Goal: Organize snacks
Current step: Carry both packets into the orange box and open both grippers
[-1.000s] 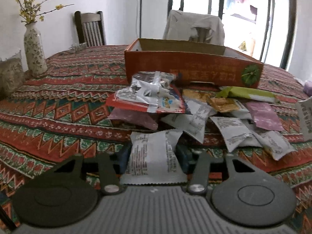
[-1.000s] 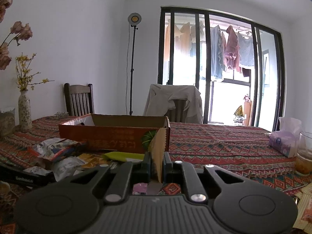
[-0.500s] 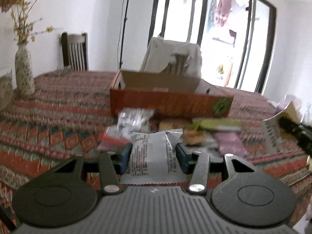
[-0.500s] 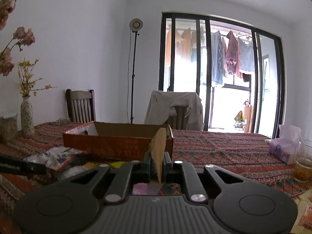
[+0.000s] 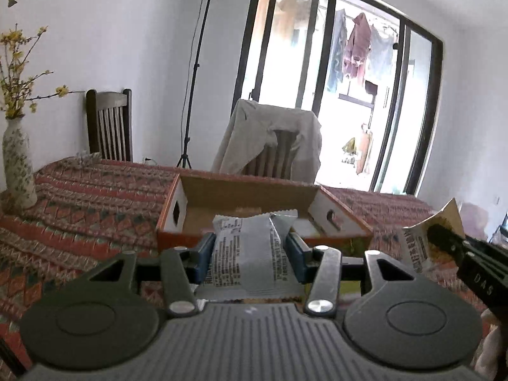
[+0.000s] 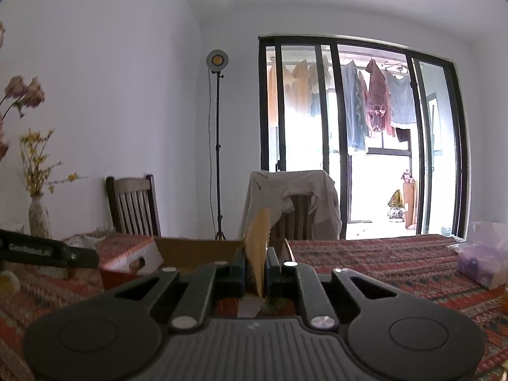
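A tabletop [image 5: 95, 197] under a red patterned cloth carries an open orange cardboard box [image 5: 250, 197]. The left tool [image 5: 250, 247] pinches a silvery-white printed snack packet [image 5: 247, 254] just before it; the right tool [image 6: 255, 265] clamps a thin tan packet [image 6: 258, 247]. Either slick wrapper might slip and land outside.

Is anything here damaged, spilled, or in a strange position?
Nothing looks damaged or spilled. The left gripper holds a silver snack packet flat before the open cardboard box; the right gripper pinches a tan packet edge-on.
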`<action>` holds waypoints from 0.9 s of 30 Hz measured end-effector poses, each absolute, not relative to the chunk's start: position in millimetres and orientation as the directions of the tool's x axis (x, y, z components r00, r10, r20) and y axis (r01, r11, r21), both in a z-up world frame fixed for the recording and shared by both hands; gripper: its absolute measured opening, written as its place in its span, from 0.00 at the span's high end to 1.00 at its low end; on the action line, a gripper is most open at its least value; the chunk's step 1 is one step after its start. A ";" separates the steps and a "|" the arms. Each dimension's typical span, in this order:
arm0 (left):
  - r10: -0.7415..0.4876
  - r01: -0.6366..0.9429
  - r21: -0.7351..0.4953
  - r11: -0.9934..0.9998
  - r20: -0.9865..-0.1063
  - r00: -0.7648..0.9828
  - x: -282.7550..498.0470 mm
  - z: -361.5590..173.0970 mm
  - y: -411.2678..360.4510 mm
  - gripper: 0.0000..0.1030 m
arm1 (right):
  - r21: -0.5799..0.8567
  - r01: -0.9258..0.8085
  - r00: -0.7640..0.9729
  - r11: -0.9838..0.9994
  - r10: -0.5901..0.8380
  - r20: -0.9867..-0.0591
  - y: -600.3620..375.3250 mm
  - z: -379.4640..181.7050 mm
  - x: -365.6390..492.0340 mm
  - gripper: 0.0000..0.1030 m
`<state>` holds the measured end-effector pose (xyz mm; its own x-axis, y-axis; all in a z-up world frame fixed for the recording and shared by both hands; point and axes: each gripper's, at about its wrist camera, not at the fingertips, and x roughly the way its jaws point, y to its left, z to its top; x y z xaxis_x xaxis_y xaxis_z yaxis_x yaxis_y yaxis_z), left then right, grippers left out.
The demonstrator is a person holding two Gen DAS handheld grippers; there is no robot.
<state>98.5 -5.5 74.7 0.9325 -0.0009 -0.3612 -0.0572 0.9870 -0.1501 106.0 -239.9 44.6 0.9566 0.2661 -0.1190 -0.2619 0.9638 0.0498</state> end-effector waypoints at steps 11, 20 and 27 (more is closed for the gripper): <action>0.031 -0.105 -0.203 0.973 -0.339 0.940 170.3 91.5 6.7 0.52 | 0.089 -0.259 0.957 0.962 0.268 -0.110 -220.0 65.4 183.0 0.89; 0.069 -0.154 -0.244 0.957 -0.325 0.943 218.5 89.2 14.3 0.52 | 0.141 -0.257 0.951 0.956 0.277 -0.141 -207.0 63.7 243.9 0.89; 0.158 -0.225 -0.178 0.958 -0.327 0.932 239.4 74.4 17.4 0.52 | 0.194 -0.252 0.942 0.948 0.287 -0.175 -198.0 42.5 278.3 0.89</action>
<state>239.4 17.4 74.4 0.9317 0.1580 -0.3272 -0.2251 0.9579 -0.1785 278.3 -198.0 42.5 0.9419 0.2867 -0.1750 -0.2524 0.9479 0.1942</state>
